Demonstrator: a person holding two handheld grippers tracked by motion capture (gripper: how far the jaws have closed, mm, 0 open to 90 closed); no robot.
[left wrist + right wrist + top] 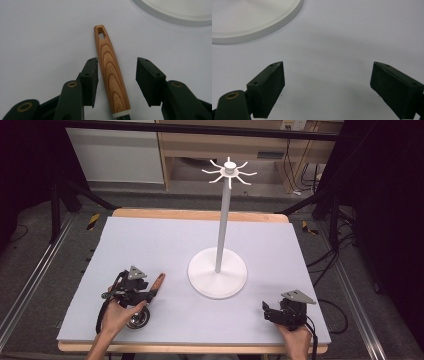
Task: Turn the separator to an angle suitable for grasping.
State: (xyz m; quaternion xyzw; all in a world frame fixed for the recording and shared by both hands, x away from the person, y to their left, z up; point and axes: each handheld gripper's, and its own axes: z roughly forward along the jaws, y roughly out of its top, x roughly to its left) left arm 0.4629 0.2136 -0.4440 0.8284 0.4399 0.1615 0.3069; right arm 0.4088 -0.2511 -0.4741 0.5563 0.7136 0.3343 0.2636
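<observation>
Pale lavender-grey sheeting covers the table (150, 245) I am working over, with a strip of wood edge showing at the far side and dark floor and cables around it.

On the left, I see my left hand-held gripper (150, 292) near the front edge, held by a hand (120, 315) coming in from below. Its jaws stand partly apart, straddling a utensil with a wooden handle (110, 72). In the left gripper view the handle lies flat on the sheet between the jaws, grain in brown and tan bands, a slot cut through its far tip and a white collar at its near end. The left jaw's pad looks to be touching or almost touching the handle's side; the right jaw stands clear of it with bare sheet between. From above, a round metal part (138, 318) shows under the hand, at the near end of the utensil. There is a faint stamped mark on the handle, but I cannot read it.

Toward the middle stands a white stand (218, 272): a round flat base, a slim upright pole and a ring of curved hooks at the top. Its base rim shows in the far corner of both gripper views.

On the right, my right hand-held gripper (267, 312) sits near the front edge, jaws wide apart over bare sheet, holding nothing.
</observation>
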